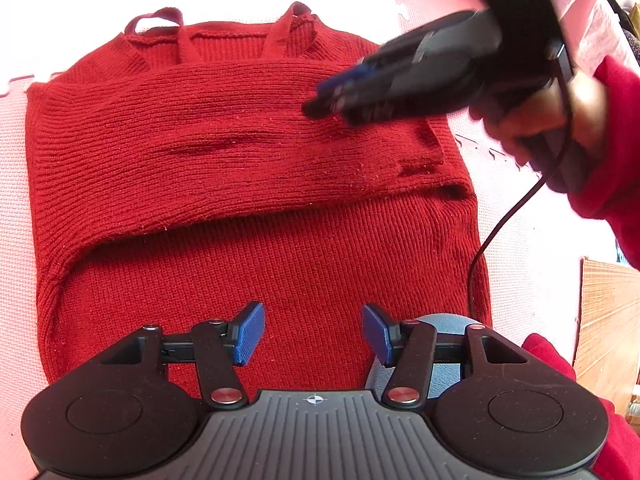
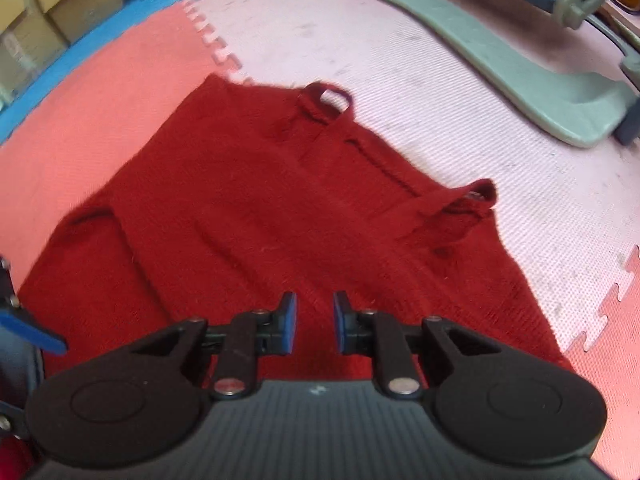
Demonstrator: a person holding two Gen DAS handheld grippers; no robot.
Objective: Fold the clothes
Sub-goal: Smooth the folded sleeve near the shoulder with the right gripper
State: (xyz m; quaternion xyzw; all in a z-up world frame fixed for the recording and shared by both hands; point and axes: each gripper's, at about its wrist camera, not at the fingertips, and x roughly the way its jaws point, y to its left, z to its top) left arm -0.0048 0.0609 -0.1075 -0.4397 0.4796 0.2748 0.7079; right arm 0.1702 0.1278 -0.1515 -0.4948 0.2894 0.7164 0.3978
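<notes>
A dark red knit garment with two shoulder straps lies flat on the foam floor mat, and a folded-over layer crosses its middle. My left gripper hovers over the garment's near part, open, with nothing between its blue pads. My right gripper is over the garment with a narrow gap between its pads and no cloth in it. In the left wrist view the right gripper shows blurred above the folded layer, held by a hand in a red sleeve.
Pink and salmon foam mat tiles surround the garment. A grey-green plastic piece lies far right, and cardboard boxes stand far left. A black cable hangs from the right gripper over the garment's right edge. A woven board lies to the right.
</notes>
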